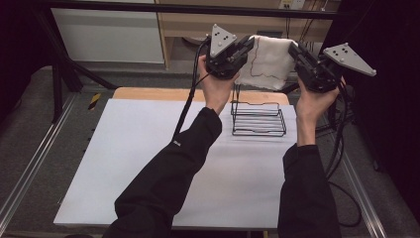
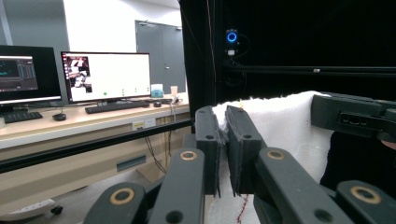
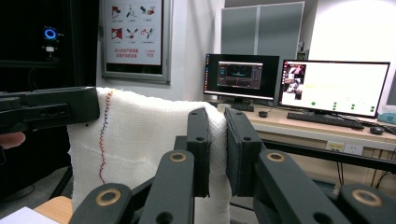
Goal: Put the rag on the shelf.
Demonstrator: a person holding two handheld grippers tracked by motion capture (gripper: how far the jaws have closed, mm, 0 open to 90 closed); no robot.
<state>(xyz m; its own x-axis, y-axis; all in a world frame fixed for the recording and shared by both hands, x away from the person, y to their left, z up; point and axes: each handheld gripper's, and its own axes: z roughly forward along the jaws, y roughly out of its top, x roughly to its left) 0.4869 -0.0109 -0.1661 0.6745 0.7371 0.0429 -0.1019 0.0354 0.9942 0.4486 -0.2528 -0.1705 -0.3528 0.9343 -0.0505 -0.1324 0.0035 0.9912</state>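
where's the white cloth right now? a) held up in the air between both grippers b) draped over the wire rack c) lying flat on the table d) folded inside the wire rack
a: the white cloth hangs stretched above the table, its top edge pinched at one end by the left gripper and at the other by the right gripper, while the black wire rack stands bare on the table below.

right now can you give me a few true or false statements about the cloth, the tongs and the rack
1. Both tongs grip the white cloth. True: the left tongs and the right tongs each pinch an upper corner.
2. The cloth lies flat on the table. False: it hangs in the air.
3. A black wire rack stands on the white table. True.
4. The cloth is draped over the rack. False: it is held above and beyond it, apart.
5. The cloth's stitching is green. False: it is red and blue.
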